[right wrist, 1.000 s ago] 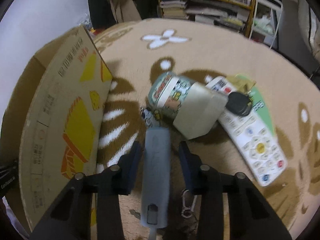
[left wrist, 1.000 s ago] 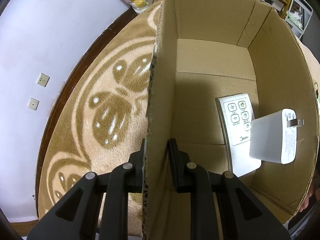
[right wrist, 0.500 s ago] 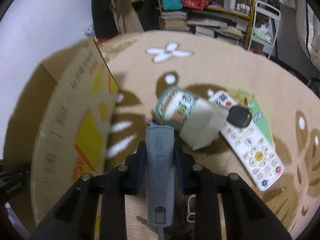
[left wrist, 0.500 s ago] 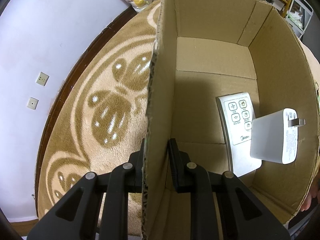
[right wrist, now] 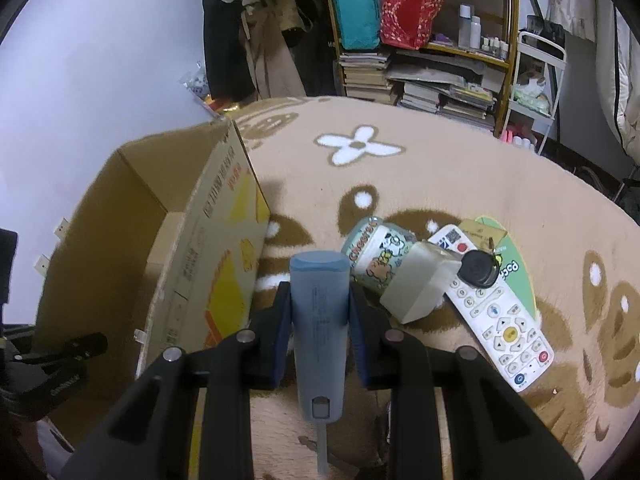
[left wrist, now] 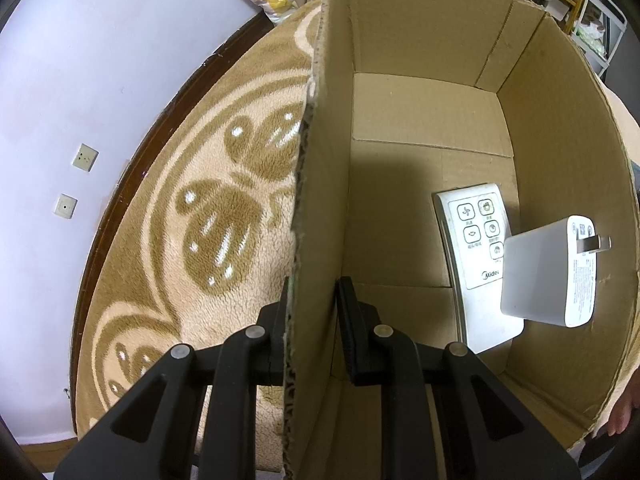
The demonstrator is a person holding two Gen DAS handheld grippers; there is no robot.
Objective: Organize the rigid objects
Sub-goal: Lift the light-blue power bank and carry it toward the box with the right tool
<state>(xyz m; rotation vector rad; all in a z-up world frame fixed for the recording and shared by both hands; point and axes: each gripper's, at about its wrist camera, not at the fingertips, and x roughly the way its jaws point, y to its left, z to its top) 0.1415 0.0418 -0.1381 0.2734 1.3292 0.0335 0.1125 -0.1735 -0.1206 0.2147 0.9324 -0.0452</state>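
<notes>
My left gripper is shut on the left wall of an open cardboard box. Inside the box lie a white fan remote and a white plug charger. My right gripper is shut on a grey-blue oblong case, held up above the rug to the right of the box. On the rug beyond lie a cartoon-printed tin, a translucent cube, a black key fob and a white remote.
The patterned beige rug runs to a bookshelf with stacked books at the back. A white wall with two sockets borders the rug left of the box. A green card lies under the white remote.
The right gripper closed on the grey-blue case and lifted it off the rug; its view now looks higher across the room. The left gripper kept its hold on the box wall.
</notes>
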